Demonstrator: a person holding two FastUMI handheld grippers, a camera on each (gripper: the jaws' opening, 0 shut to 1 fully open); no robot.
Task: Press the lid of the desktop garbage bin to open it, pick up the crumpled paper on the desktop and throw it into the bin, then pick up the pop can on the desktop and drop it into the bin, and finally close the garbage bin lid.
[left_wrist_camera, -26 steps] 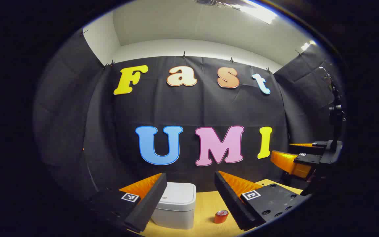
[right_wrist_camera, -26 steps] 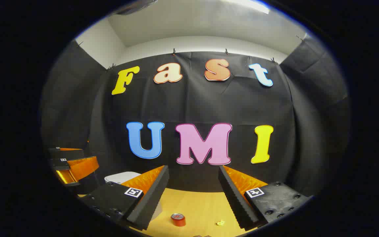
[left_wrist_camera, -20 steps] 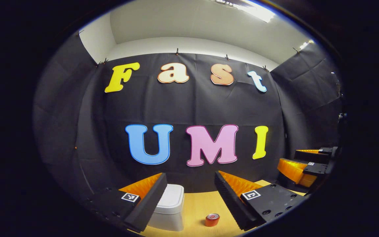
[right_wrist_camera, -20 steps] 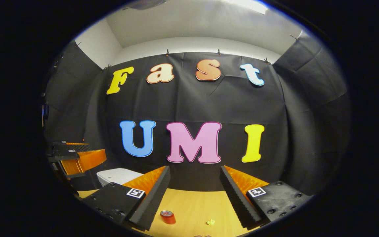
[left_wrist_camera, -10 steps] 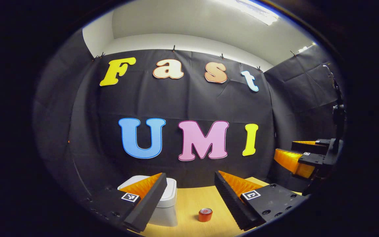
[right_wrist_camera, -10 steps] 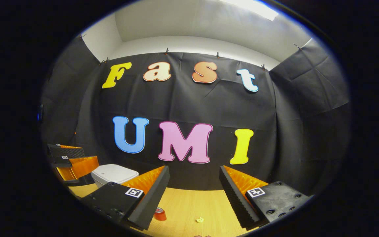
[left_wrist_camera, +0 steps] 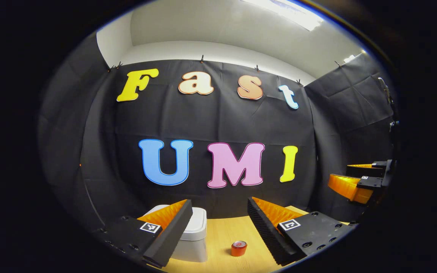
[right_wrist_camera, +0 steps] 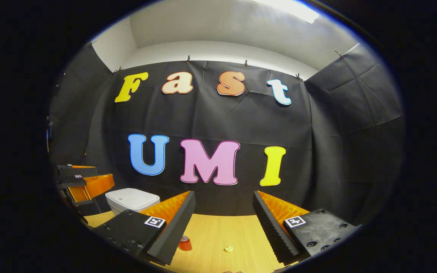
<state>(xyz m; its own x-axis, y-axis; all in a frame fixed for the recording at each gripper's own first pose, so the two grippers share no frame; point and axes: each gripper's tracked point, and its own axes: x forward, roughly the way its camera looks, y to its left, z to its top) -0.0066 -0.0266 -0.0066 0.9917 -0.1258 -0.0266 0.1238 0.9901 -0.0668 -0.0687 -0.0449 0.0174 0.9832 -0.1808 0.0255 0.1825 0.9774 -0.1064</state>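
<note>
Black cloth wall (left_wrist_camera: 218,121) ahead of claw, clipped along top edge. White wall (right_wrist_camera: 218,51) and ceiling above, bright light strip (left_wrist_camera: 286,11) overhead. Pale wood counter (right_wrist_camera: 218,235) below.

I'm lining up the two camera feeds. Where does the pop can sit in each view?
Left gripper view: the can stands low in the middle, between the claw's fingers, right of the bin.
Right gripper view: the can is low, left of centre, partly behind the claw's left finger.
Shared landmark: the white bin.
</note>
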